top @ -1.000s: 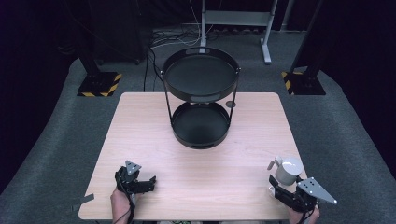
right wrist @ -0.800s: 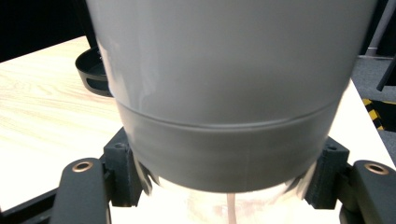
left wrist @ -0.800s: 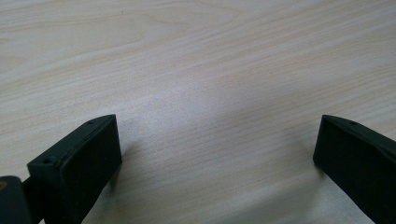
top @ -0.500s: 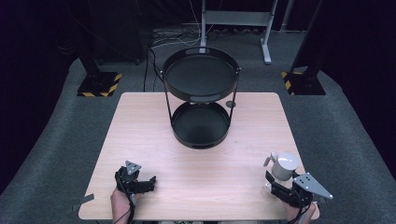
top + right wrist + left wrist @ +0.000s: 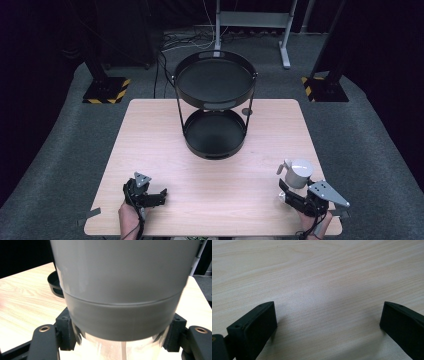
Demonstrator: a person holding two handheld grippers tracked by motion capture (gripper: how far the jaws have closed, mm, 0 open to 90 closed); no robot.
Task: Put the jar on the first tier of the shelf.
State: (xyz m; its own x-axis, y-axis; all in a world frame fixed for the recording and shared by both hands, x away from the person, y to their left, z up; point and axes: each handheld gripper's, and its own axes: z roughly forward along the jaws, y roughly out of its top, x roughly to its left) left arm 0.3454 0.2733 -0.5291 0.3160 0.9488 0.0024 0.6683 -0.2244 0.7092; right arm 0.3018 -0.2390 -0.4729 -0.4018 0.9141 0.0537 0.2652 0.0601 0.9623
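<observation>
A pale grey mug (image 5: pixel 300 172) with its handle to the left is near the table's front right corner. My right gripper (image 5: pixel 293 186) is shut on its lower part. In the right gripper view the mug (image 5: pixel 120 290) looms large, and the right gripper (image 5: pixel 120 333) has a pad (image 5: pixel 65 333) pressed on each side of its base. Whether the mug rests on the wood I cannot tell. My left gripper (image 5: pixel 159 195) lies at the front left of the table. The left gripper (image 5: pixel 328 312) stands open, with bare wood between its jaws.
A black two-tier tray stand (image 5: pixel 215 54) stands at the back middle of the wooden table (image 5: pixel 150 135), both trays empty; its lower tray (image 5: pixel 53 283) peeks out left of the mug. A small dark disc (image 5: pixel 246 112) lies beside the stand. Dark carpet surrounds the table.
My right gripper and the mug have shifted slightly forward and to the left. The left gripper has stayed where it was.
</observation>
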